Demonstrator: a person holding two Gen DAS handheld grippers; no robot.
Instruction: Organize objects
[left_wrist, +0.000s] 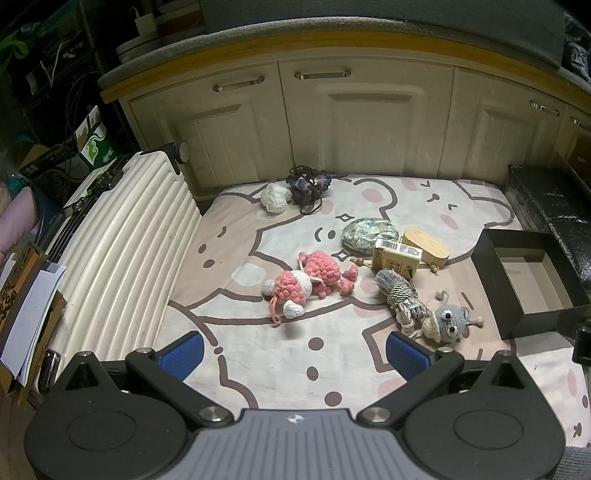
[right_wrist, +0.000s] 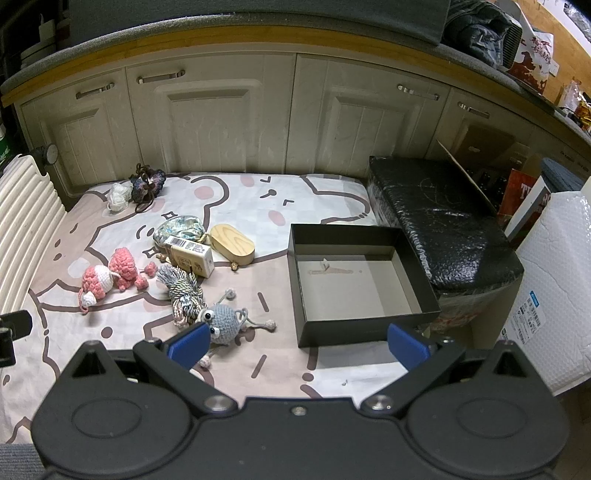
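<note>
On the cartoon-print sheet (left_wrist: 295, 343), both tools are hovering with fingers spread apart, gripping nothing: the left tool (left_wrist: 293, 354) is facing the pink crochet toy (left_wrist: 308, 282), the right tool (right_wrist: 298, 343) is sitting between the grey crochet toy (right_wrist: 225, 321) and the black box (right_wrist: 360, 280). The box is lying open, seemingly with only a scrap inside.

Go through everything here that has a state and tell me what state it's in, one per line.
Left gripper: open, holding nothing.
Right gripper: open, holding nothing.
Black box: lidless, nothing in it.
Cabinet doors: all shut.
Pink crochet toy: lying on its side.
Grey crochet toy: lying on the cloth.
Small carton: lying flat.
White suitcase: closed, lying down.
</note>
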